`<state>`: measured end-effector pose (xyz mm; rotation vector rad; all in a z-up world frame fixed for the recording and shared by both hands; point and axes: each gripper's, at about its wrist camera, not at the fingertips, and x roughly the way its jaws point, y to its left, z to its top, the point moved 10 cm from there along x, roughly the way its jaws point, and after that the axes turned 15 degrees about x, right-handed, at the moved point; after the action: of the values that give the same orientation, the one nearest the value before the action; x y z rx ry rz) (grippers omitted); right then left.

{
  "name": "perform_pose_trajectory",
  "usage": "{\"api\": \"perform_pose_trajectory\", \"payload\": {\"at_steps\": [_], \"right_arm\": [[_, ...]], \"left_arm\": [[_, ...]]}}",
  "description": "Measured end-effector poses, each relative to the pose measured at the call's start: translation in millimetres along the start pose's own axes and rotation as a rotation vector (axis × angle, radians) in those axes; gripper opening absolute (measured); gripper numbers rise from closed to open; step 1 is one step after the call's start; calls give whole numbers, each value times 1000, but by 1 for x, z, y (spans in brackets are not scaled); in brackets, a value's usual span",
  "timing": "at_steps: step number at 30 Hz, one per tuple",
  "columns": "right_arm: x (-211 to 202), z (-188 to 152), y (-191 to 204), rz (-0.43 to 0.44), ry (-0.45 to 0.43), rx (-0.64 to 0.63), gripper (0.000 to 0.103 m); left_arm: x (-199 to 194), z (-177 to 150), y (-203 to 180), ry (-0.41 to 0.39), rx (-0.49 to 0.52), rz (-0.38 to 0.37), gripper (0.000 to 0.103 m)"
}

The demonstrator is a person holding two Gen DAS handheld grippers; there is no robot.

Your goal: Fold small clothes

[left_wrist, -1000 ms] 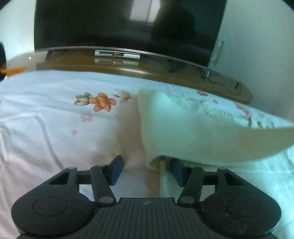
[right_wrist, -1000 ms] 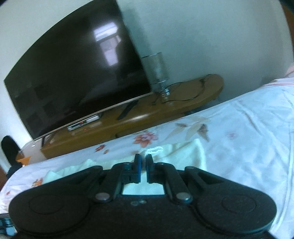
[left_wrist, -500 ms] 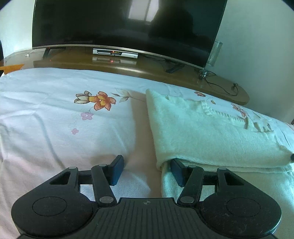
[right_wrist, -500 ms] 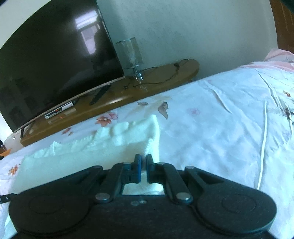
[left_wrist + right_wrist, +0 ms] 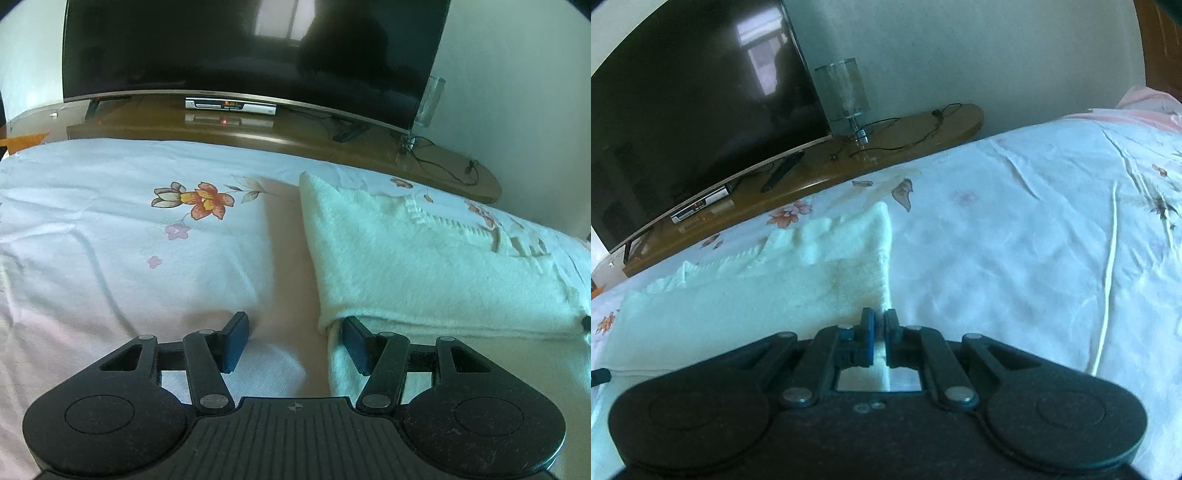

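A pale cream knitted garment [image 5: 424,266] lies folded in two on the flowered bedsheet [image 5: 129,258], to the right in the left wrist view. My left gripper [image 5: 295,343] stands open at the fold's near left corner. Its right finger [image 5: 356,343] is tucked under the top layer's edge and its left finger [image 5: 236,341] rests over bare sheet. In the right wrist view the garment [image 5: 757,302] stretches away to the left. My right gripper [image 5: 880,326] is shut on its near right edge, low on the bed. White cloth shows between the pads.
Past the bed's far edge runs a curved wooden stand [image 5: 258,136] with a large dark television [image 5: 240,48], a set-top box [image 5: 231,105], a remote [image 5: 781,171], a glass lamp [image 5: 846,92] and cables. A white cord [image 5: 1108,277] lies on the sheet at the right.
The right gripper has come down with the garment's edge, and the lifted top layer now lies flat on the lower one. The left gripper has stayed where it was.
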<state>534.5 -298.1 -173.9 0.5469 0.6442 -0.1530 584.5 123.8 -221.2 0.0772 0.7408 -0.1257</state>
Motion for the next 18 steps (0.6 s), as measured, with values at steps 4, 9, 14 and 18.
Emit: {"api": "perform_pose_trajectory", "payload": {"at_steps": [4, 9, 14, 18], "right_arm": [[-9, 7, 0, -5, -7, -27, 15], [-16, 24, 15, 5, -29, -149, 11], [13, 13, 27, 1, 25, -210, 8], [16, 6, 15, -30, 48, -246, 6]], "left_arm": [[-28, 3, 15, -37, 21, 46, 58], [-17, 44, -13, -140, 11, -58, 58], [29, 29, -39, -56, 101, -62, 58], [9, 48, -28, -112, 129, -8, 57]]}}
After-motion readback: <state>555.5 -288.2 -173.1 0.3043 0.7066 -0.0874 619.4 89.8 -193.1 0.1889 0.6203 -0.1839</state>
